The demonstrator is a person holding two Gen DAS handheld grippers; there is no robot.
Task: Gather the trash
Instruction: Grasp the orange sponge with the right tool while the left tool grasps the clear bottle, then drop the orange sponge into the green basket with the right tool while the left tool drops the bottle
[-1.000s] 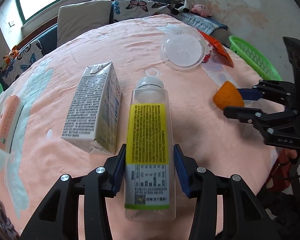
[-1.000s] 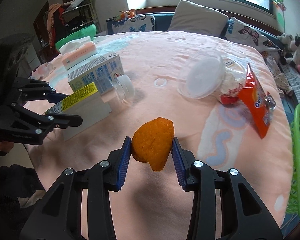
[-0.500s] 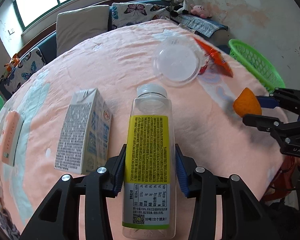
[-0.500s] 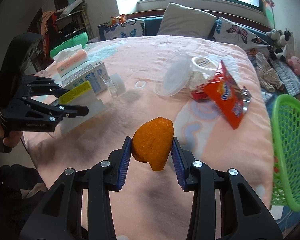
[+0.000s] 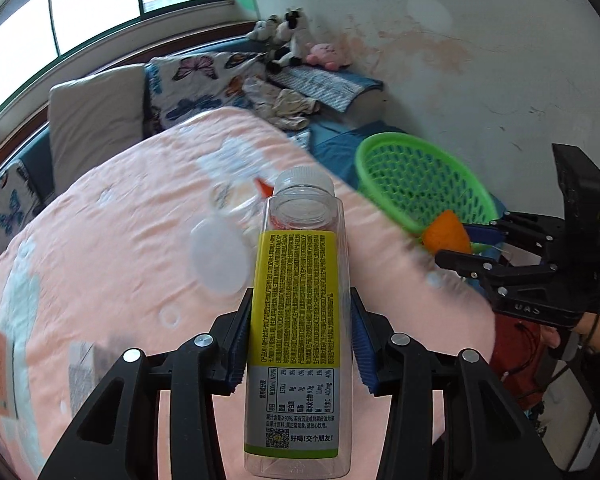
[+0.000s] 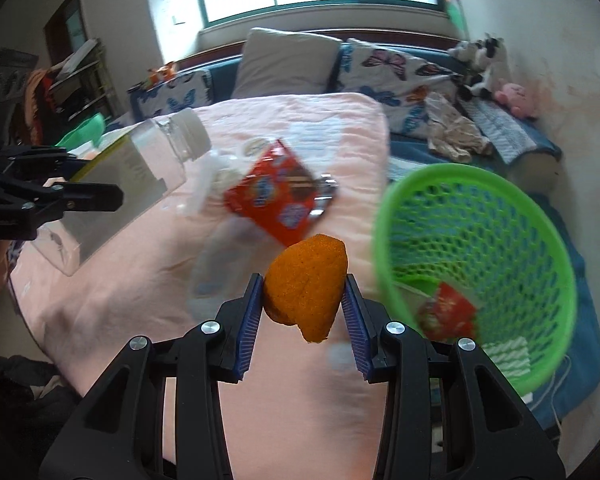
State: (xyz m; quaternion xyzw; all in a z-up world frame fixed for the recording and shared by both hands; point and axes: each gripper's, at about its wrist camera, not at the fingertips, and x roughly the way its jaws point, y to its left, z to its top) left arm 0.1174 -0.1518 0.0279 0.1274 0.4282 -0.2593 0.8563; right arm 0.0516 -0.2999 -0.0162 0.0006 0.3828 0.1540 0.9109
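Our left tongs pinch clear juice bottle; right tongs pinch orange peel beside green basket.

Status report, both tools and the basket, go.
Left tool shut on empty juice bottle. Right tool shut on orange peel. Green basket beside it, some trash inside; path open.

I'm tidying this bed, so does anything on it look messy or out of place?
Yes. A torn-open red snack wrapper and a clear plastic lid lie loose on the pink bedcover, outside the green basket beside it. Blur hides finer detail.
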